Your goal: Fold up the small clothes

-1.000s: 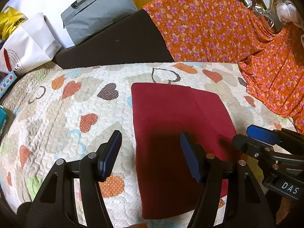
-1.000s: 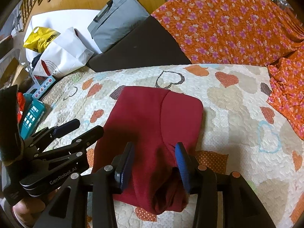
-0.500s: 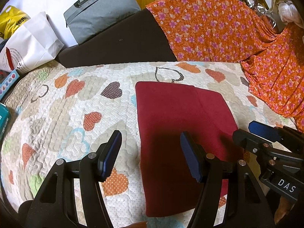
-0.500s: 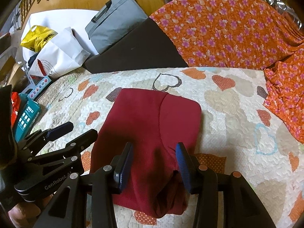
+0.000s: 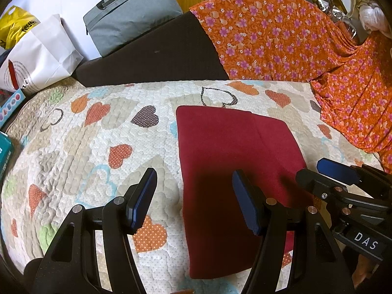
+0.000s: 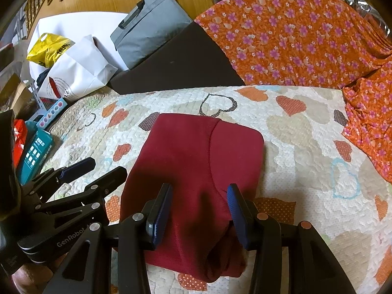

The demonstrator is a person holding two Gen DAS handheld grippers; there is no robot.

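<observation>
A dark red garment (image 5: 227, 161) lies folded into a rough rectangle on the heart-patterned quilt (image 5: 98, 147). It also shows in the right wrist view (image 6: 196, 166), where its near end is bunched. My left gripper (image 5: 194, 196) is open and empty above the garment's left edge. My right gripper (image 6: 199, 205) is open and empty above the garment's near end. Each gripper shows in the other's view, the right one (image 5: 328, 174) at the garment's right side and the left one (image 6: 93, 171) at its left side.
An orange flowered cloth (image 5: 294, 41) covers the back and right. A black wedge cushion (image 5: 159, 54) and a grey bag (image 5: 129, 9) stand behind the quilt. White and yellow bags (image 6: 71, 68) and teal and red boxes (image 6: 34, 152) lie at the left.
Both grippers have drawn slightly back and shifted a little left. The garment lies as before.
</observation>
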